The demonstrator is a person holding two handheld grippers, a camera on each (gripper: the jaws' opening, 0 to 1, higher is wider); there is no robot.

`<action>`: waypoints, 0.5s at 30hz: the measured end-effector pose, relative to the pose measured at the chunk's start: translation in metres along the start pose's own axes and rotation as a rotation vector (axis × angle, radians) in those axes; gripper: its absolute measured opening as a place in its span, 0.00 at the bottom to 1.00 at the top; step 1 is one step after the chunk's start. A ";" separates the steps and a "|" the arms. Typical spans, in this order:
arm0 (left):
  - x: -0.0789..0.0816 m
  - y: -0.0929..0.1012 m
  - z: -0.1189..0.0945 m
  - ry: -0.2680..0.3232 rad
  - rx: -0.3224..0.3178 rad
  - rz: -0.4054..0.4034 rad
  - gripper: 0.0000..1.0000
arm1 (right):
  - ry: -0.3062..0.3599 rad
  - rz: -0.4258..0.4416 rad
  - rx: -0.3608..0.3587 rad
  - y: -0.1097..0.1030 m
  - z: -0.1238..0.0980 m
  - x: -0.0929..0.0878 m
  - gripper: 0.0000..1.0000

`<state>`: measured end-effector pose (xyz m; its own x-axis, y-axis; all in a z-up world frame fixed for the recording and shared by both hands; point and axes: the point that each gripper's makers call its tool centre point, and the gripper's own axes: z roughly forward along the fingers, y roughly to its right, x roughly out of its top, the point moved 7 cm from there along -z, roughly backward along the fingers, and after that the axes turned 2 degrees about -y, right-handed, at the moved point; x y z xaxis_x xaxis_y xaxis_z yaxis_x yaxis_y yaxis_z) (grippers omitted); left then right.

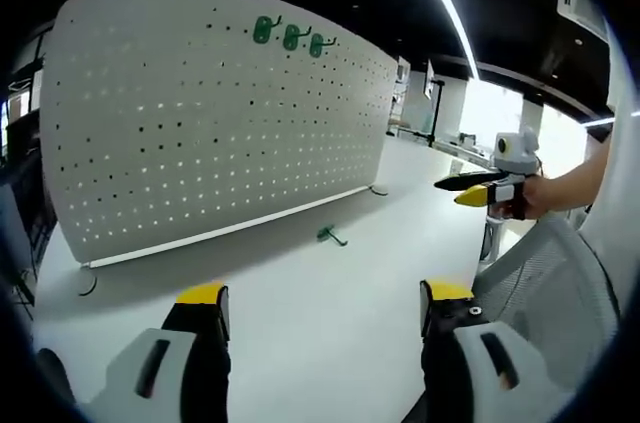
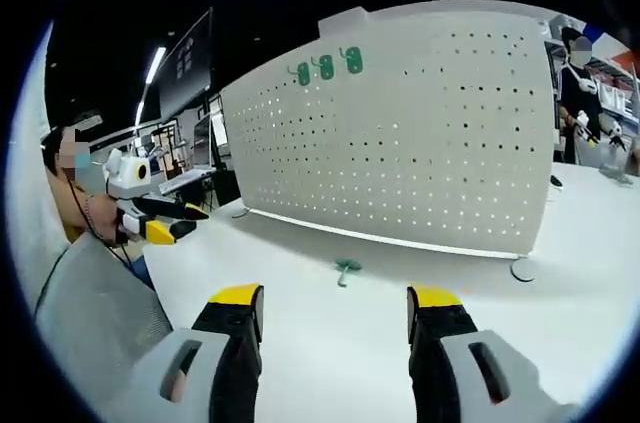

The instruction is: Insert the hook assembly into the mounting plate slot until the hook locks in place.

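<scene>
A white pegboard (image 1: 220, 113) (image 2: 420, 133) stands upright on the white table. Three green hooks (image 1: 290, 37) (image 2: 326, 67) hang in a row near its top edge. One loose green hook (image 1: 331, 235) (image 2: 346, 268) lies on the table in front of the board. My left gripper (image 1: 325, 298) is open and empty, well short of the loose hook. My right gripper (image 2: 335, 298) is open too, with the loose hook just beyond its tips. The right gripper (image 1: 478, 189) also appears at the right of the left gripper view, the left gripper (image 2: 172, 221) at the left of the right gripper view.
The board rests on small feet (image 1: 378, 190) (image 2: 521, 269). A mesh chair back (image 1: 545, 283) and a person (image 2: 95, 293) sit close to the table's edge. Desks and monitors (image 2: 190, 73) stand behind; another person (image 2: 578, 93) is at the far right.
</scene>
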<state>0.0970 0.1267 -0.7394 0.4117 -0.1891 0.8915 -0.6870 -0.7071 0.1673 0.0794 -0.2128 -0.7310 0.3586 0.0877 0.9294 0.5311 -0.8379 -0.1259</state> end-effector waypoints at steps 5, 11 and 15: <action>-0.001 -0.002 -0.002 -0.001 0.006 -0.008 0.80 | -0.005 0.008 -0.004 0.000 -0.001 -0.003 0.56; -0.003 -0.001 0.000 -0.004 0.004 -0.010 0.80 | -0.007 0.016 -0.006 0.000 0.000 -0.006 0.56; 0.000 0.000 0.003 -0.007 -0.004 -0.003 0.80 | -0.007 0.019 -0.007 -0.001 0.000 -0.006 0.56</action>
<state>0.0986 0.1246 -0.7410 0.4180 -0.1922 0.8879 -0.6884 -0.7048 0.1715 0.0767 -0.2128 -0.7365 0.3740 0.0754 0.9243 0.5188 -0.8432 -0.1411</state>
